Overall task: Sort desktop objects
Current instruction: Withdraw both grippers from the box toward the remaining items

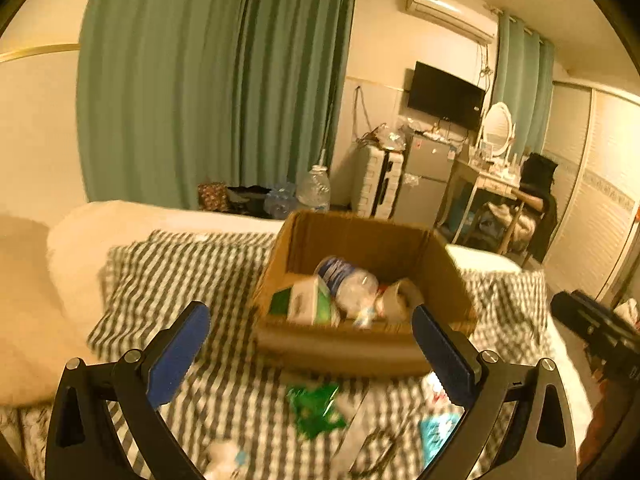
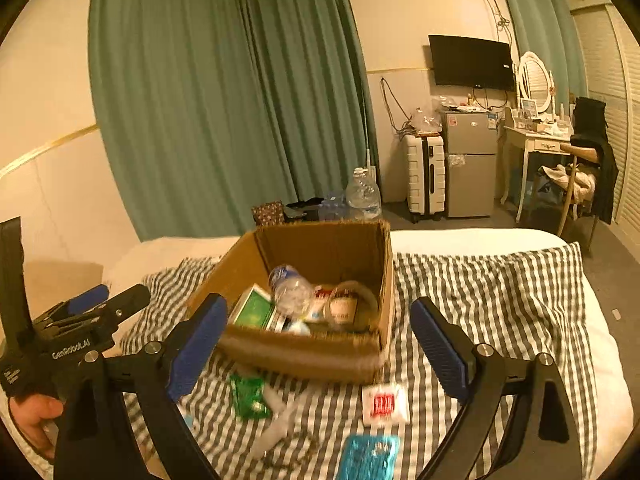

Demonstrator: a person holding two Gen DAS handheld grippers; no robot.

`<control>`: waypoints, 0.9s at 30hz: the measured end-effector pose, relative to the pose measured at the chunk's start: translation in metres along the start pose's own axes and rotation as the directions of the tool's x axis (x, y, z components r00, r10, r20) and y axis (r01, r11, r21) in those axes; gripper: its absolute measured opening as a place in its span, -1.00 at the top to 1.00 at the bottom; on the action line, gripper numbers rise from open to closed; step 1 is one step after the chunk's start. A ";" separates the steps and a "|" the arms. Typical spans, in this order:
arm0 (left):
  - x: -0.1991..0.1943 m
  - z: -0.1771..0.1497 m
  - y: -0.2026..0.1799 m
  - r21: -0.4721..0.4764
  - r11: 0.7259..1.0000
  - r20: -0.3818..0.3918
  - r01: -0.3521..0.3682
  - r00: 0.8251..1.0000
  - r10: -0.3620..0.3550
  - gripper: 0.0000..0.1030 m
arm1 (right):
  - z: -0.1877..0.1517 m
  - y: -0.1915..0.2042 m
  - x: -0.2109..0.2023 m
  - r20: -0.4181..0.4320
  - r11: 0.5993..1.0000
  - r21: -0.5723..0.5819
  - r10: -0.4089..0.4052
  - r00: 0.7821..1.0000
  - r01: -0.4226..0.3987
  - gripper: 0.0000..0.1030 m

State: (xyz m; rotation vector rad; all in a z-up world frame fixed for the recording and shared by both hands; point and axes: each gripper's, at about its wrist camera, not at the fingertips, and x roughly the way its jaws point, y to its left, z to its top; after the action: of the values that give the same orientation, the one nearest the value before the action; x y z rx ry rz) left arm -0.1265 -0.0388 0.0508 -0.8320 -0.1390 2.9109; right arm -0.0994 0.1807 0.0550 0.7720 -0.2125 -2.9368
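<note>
A brown cardboard box (image 2: 304,344) sits on the bed's grey-and-white checked blanket (image 2: 480,288), holding a clear plastic bottle (image 2: 290,290), a green-and-white carton (image 2: 256,312) and a tape roll (image 2: 352,304). In front lie a crinkled green packet (image 2: 248,398), a white sachet with red print (image 2: 384,404) and a shiny blue packet (image 2: 370,458). Left tongs (image 1: 312,348) and right tongs (image 2: 320,344) both gape apart, empty.

The right gripper (image 2: 320,344) gapes above the cardboard box (image 2: 304,354); a green packet (image 2: 250,398), white sachet (image 2: 384,404) and blue packet (image 2: 370,458) lie nearer.
</note>
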 end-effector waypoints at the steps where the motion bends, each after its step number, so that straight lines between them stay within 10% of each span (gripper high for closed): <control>1: -0.003 -0.008 0.004 0.000 1.000 -0.007 -0.007 1.000 0.007 -1.00 | -0.007 0.003 -0.003 -0.006 1.000 -0.004 -0.007 1.000 0.007 -0.81; 14: 0.012 -0.142 0.033 -0.062 0.981 -0.081 -0.182 0.981 0.177 -1.00 | -0.121 0.015 0.017 -0.109 0.996 -0.002 -0.090 0.990 0.091 -0.81; 27: 0.068 -0.176 0.043 -0.109 0.985 -0.223 -0.136 0.969 0.109 -1.00 | -0.168 -0.017 0.073 -0.276 0.986 -0.003 -0.161 0.948 0.167 -0.81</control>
State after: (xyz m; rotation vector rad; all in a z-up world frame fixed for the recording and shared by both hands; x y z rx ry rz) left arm -0.0938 -0.0622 -0.1390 -1.2130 -0.2595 2.9217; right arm -0.0809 0.1695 -0.1278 1.2450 -0.1627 -2.9338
